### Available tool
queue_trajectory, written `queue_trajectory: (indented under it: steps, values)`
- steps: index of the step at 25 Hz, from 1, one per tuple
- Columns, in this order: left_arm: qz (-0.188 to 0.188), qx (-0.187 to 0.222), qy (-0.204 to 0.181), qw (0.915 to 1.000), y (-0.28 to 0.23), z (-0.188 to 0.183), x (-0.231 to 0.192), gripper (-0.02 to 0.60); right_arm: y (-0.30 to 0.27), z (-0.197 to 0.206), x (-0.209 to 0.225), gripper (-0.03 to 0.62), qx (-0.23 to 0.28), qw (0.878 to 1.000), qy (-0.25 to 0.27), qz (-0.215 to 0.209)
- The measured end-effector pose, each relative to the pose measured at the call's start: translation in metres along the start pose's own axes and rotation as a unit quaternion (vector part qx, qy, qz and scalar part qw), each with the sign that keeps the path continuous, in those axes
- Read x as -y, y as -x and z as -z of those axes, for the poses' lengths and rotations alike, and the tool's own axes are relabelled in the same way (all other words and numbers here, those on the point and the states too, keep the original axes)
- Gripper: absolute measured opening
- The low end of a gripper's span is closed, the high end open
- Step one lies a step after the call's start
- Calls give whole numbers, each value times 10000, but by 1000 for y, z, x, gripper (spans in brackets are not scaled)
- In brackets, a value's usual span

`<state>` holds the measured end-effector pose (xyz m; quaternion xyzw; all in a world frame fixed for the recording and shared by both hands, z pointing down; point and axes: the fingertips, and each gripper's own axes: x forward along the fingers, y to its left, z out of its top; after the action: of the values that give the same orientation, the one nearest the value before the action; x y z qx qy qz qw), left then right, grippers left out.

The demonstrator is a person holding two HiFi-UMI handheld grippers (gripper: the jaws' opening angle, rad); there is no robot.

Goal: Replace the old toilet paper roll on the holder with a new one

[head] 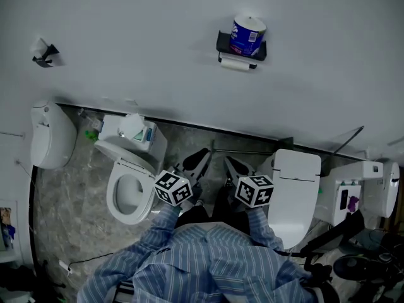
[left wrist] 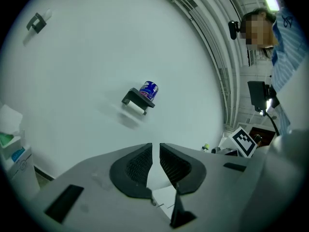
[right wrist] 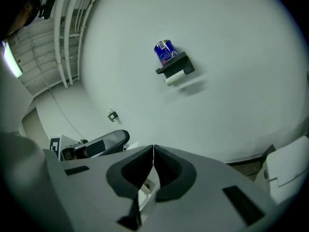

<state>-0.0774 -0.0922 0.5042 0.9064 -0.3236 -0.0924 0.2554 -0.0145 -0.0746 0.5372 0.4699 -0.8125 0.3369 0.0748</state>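
Observation:
A black wall holder (head: 240, 48) carries a blue-wrapped new roll (head: 247, 35) standing on its shelf, and a thin white old roll (head: 235, 64) hangs underneath. The same holder (left wrist: 137, 99) and blue roll (left wrist: 148, 89) show far ahead in the left gripper view, and as holder (right wrist: 176, 67), blue roll (right wrist: 165, 51) and old roll (right wrist: 174, 78) in the right gripper view. My left gripper (head: 201, 161) (left wrist: 155, 147) and right gripper (head: 234, 166) (right wrist: 153, 149) are side by side well short of the wall, both shut and empty.
An open toilet (head: 130, 194) with a tissue pack on its tank (head: 133, 129) stands at left. A closed toilet (head: 295, 191) stands at right. A white bin (head: 50, 135) is at far left and a small hook (head: 44, 52) is on the wall.

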Motion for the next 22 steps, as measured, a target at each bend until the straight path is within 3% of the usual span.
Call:
queue_trajectory:
  steps: [4, 8, 12, 18, 22]
  values:
    - [-94, -16, -271, 9996, -38, -9, -6, 29, -13, -33, 28, 6, -45, 9998, 120, -126]
    - [-336, 211, -175, 9991, -76, -25, -18, 34, -24, -69, 57, 6, -82, 9991, 280, -292]
    - [-459, 139, -182, 9987, -116, -26, -22, 58, -32, -97, 88, 6, -125, 9983, 345, -446]
    - [-616, -27, -148, 9980, -170, -25, -31, 106, -34, -117, 129, 6, -291, 9970, 359, -624]
    - [-756, 206, -3, 9969, -200, -39, -43, 116, -33, -125, 157, 6, -319, 9970, 287, -643]
